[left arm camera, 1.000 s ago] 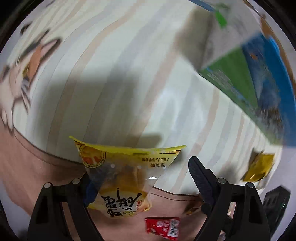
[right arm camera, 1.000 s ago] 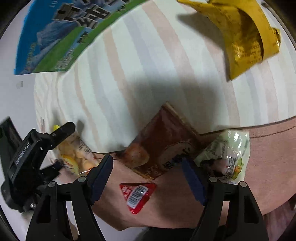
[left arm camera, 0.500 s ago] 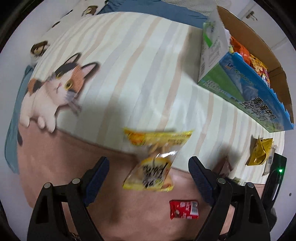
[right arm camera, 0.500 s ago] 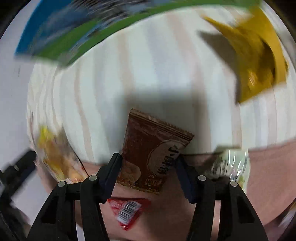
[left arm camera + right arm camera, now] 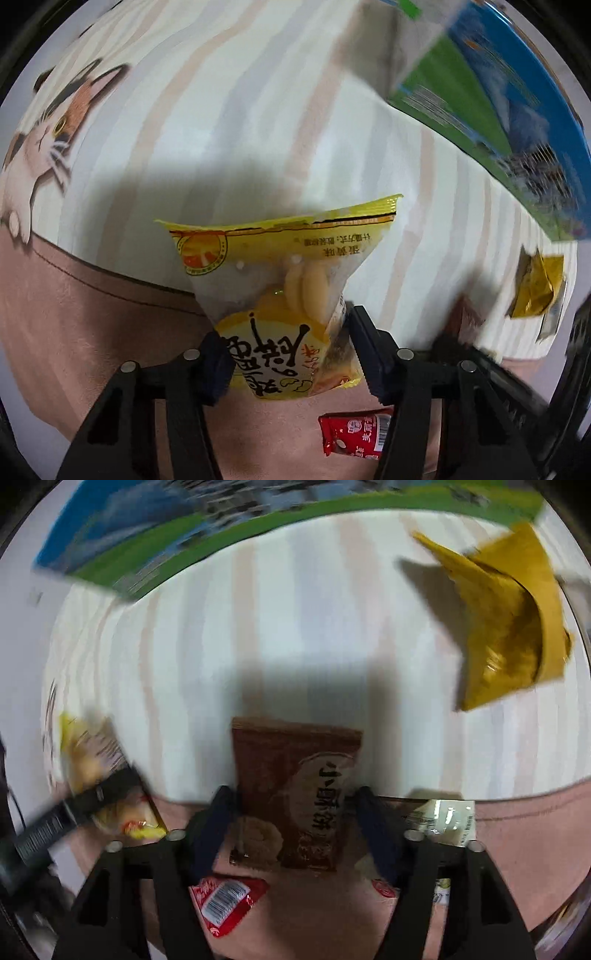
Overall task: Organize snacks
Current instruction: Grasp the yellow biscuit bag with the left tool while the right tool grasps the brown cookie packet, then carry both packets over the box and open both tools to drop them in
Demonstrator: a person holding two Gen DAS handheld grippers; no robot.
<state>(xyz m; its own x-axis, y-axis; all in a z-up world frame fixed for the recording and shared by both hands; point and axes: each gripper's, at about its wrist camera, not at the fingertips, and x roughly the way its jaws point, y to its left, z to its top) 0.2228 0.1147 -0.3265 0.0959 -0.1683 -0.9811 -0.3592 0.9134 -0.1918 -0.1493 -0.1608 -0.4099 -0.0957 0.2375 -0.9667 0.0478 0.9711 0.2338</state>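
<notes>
Both pickups are being made at once. The left claw (image 5: 286, 354) is being closed on the yellow snack bag (image 5: 280, 291), its pads already pressed to the bag's lower half; the bag is being held over the seam where the striped bedspread (image 5: 207, 110) is meeting its pink-brown border (image 5: 74, 317). The right claw (image 5: 295, 827) is being kept narrow on the brown snack packet (image 5: 295, 794), both pads touching its sides.

Judged progress: early to middle. Several snacks are still lying loose: a red sachet (image 5: 225, 899) just under the right claw, a pale green-and-white packet (image 5: 439, 821) beside its right finger, and a crumpled gold wrapper (image 5: 513, 627) well apart on the stripes. Both gripped packets are yet to be carried to the box.

Container: a blue-and-green carton (image 5: 509, 96) is being seen at the upper right of the left view, badly blurred. Only its printed outer wall is being shown; its opening and contents cannot be told here. No other container is being seen.

A cartoon cat (image 5: 48, 125) is printed on the bedspread's left side.
</notes>
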